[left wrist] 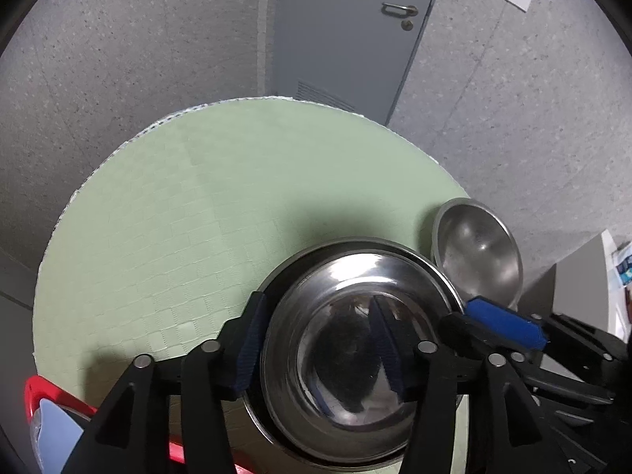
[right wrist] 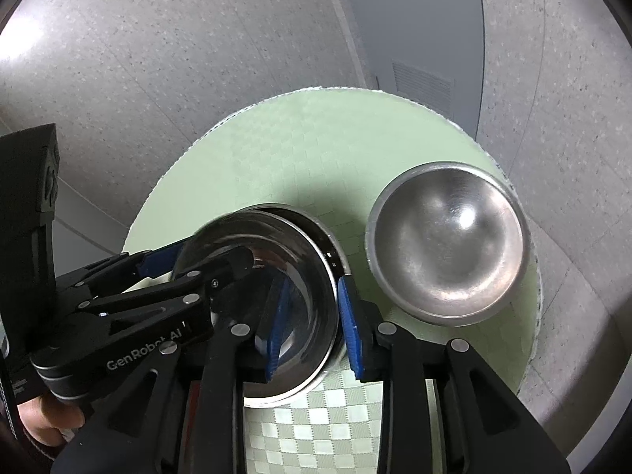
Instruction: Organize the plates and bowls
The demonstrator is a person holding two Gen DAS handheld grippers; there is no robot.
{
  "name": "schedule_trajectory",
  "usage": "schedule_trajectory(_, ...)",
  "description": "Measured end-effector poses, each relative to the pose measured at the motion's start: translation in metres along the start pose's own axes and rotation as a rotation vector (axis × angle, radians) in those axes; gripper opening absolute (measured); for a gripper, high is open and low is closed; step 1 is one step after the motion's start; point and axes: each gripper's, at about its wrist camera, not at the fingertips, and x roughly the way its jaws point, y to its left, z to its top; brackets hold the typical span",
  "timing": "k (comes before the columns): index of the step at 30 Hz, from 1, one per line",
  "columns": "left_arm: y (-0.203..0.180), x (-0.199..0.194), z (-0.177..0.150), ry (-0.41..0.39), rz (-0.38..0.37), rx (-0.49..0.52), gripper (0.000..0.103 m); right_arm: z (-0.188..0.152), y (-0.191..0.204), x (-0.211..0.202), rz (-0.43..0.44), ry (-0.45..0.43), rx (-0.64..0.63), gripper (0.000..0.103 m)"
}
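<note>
A steel bowl (left wrist: 355, 355) sits nested on a stack of steel dishes on the round green table (left wrist: 177, 205). My left gripper (left wrist: 318, 316) is open over the stack's left rim, one blue pad outside the wall and the other inside the bowl. My right gripper (right wrist: 312, 292) is open astride the right rim of the same bowl (right wrist: 300, 260), which passes between its blue pads with a gap on each side. A single steel bowl (right wrist: 450, 245) stands upright just to the right, apart from both grippers. In the right wrist view the left gripper (right wrist: 201, 256) reaches in from the left.
The green checked table (right wrist: 316, 146) ends close behind and right of the single bowl (left wrist: 478, 252). A red tray (left wrist: 29, 395) with a pale blue object lies at the near left. A grey door (left wrist: 347, 39) and speckled floor lie beyond. A hand (right wrist: 43, 422) holds the left gripper.
</note>
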Motion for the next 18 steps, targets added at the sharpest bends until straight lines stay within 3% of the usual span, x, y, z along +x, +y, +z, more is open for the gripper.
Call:
schedule_trajectory(3,-0.009,0.001,-0.001,0.001,0.024,-0.004,0.057,0.001,-0.006,-0.002,0.010,-0.004,-0.003,0.031)
schedule_trajectory(10,-0.038,-0.018,0.000,-0.085,0.170,-0.012,0.087,0.010,-0.033,-0.009,0.050,-0.025,-0.024,0.032)
schedule_trajectory(13,-0.055,-0.026,0.002,-0.120,0.202,-0.016,0.092,0.018,-0.049,-0.015,0.055,-0.037,-0.025,0.038)
schedule_trajectory(18,-0.090,-0.025,0.006,-0.141,0.186,-0.025,0.095,0.033,-0.080,-0.019,0.052,-0.041,-0.025,0.041)
